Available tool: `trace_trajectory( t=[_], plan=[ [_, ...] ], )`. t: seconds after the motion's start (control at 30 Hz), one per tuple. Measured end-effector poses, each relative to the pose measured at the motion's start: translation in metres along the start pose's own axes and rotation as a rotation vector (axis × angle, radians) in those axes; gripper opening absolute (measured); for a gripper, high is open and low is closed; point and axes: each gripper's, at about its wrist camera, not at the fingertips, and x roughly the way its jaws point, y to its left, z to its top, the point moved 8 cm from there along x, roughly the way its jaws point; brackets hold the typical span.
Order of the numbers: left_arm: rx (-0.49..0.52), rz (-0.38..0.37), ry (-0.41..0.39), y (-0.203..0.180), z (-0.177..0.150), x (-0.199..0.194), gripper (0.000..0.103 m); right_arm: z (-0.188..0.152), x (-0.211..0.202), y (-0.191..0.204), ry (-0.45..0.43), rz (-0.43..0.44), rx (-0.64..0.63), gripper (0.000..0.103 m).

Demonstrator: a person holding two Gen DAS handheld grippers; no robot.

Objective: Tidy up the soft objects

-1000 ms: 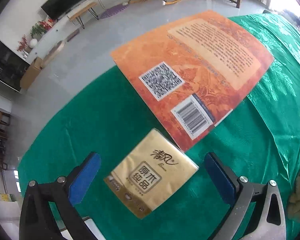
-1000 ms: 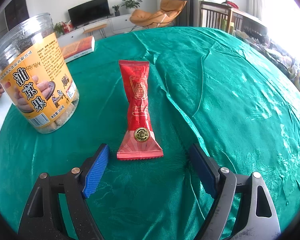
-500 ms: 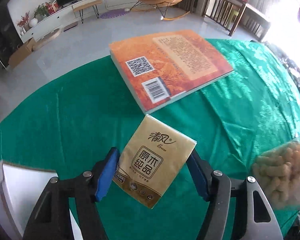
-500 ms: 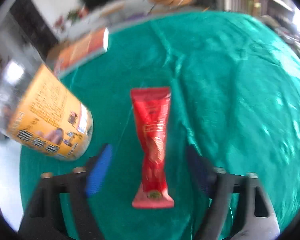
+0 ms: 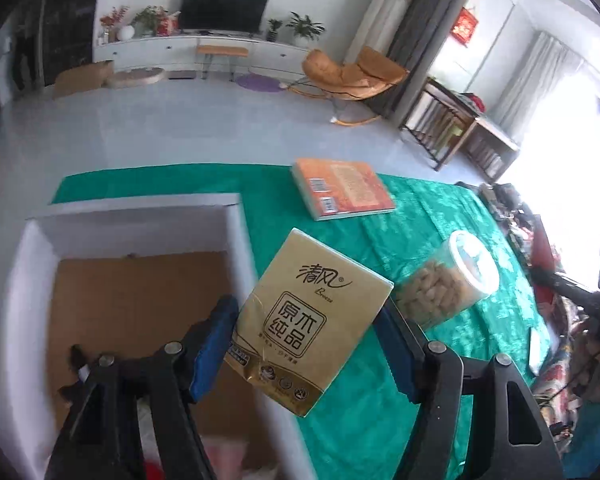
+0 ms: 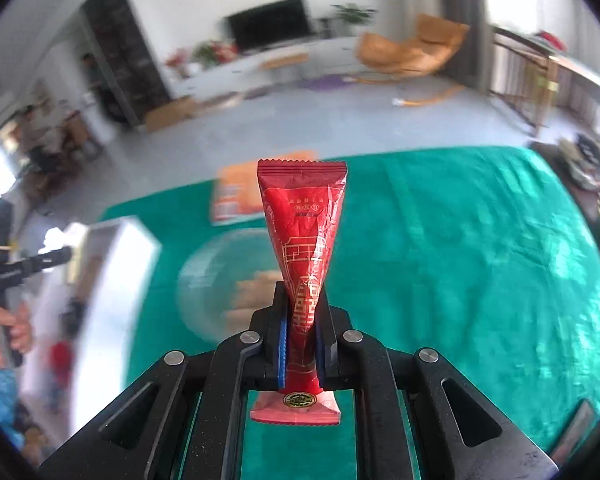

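A gold tissue pack point(image 5: 304, 320) hangs tilted above the green tablecloth point(image 5: 420, 208), beside the right wall of a white cardboard box point(image 5: 32, 280). My left gripper point(image 5: 305, 310) has it between its blue pads, which press on its sides while the jaws are opening slightly. A red snack packet point(image 6: 304, 232) stands upright in the air over the table. My right gripper point(image 6: 302, 320) is shut on the packet's narrow lower part, and the sealed bottom end sticks out behind the pads.
An orange book point(image 5: 344, 190) lies at the table's far edge. A clear jar of snacks point(image 5: 444, 288) stands mid-table, blurred in the right wrist view. The open box point(image 6: 116, 248) holds some red and pink items. A person's hand point(image 6: 4, 328) holds the other tool at left.
Both grippers shut on their things and rose. The left carried the tissue pack off the cloth toward the box. The right lifted the red packet clear of the table.
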Motion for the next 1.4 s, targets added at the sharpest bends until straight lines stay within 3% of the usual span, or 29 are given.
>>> trace_trajectory(
  t=[0.07, 0.17, 0.3, 0.33, 0.37, 0.4, 0.5, 0.67, 0.87, 0.97, 1.1, 1.13, 1.27, 1.4],
  plan=[
    [-0.024, 0.12, 0.004, 0.038, -0.029, -0.028, 0.073, -0.012, 0.007, 0.07, 0.036, 0.132, -0.039, 0.011],
    [-0.093, 0.219, 0.016, 0.084, -0.073, -0.059, 0.075, -0.047, 0.031, 0.181, 0.134, 0.33, -0.091, 0.011],
    [-0.129, 0.303, -0.007, 0.107, -0.12, -0.078, 0.088, -0.103, 0.066, 0.291, 0.228, 0.454, -0.165, 0.019],
    [-0.123, 0.328, -0.013, 0.108, -0.127, -0.082, 0.088, -0.118, 0.077, 0.313, 0.25, 0.468, -0.186, 0.04],
    [-0.114, 0.354, -0.019, 0.109, -0.135, -0.084, 0.089, -0.132, 0.088, 0.33, 0.272, 0.471, -0.213, 0.078],
    [-0.109, 0.374, -0.026, 0.108, -0.14, -0.084, 0.09, -0.142, 0.095, 0.34, 0.278, 0.463, -0.234, 0.083],
    [-0.098, 0.437, -0.041, 0.104, -0.156, -0.088, 0.094, -0.162, 0.105, 0.344, 0.256, 0.371, -0.295, 0.082],
    [-0.137, 0.641, -0.071, 0.102, -0.173, -0.106, 0.094, -0.173, 0.097, 0.307, 0.198, 0.266, -0.322, 0.082],
    [-0.225, 0.721, -0.102, 0.09, -0.182, -0.134, 0.094, -0.174, 0.074, 0.276, 0.189, 0.209, -0.323, 0.082],
    [-0.19, 0.686, -0.191, 0.074, -0.178, -0.152, 0.094, -0.172, 0.063, 0.277, 0.172, 0.161, -0.348, 0.082],
    [-0.126, 0.516, -0.288, 0.044, -0.175, -0.16, 0.102, -0.17, 0.058, 0.277, 0.159, 0.096, -0.373, 0.082],
    [-0.115, 0.502, -0.297, 0.04, -0.173, -0.16, 0.102, -0.17, 0.056, 0.278, 0.16, 0.087, -0.377, 0.082],
    [-0.103, 0.585, -0.337, 0.037, -0.169, -0.166, 0.102, -0.17, 0.053, 0.278, 0.163, 0.063, -0.386, 0.082],
    [-0.167, 0.58, -0.362, 0.045, -0.172, -0.173, 0.102, -0.169, 0.051, 0.274, 0.156, 0.049, -0.382, 0.082]
  ],
)
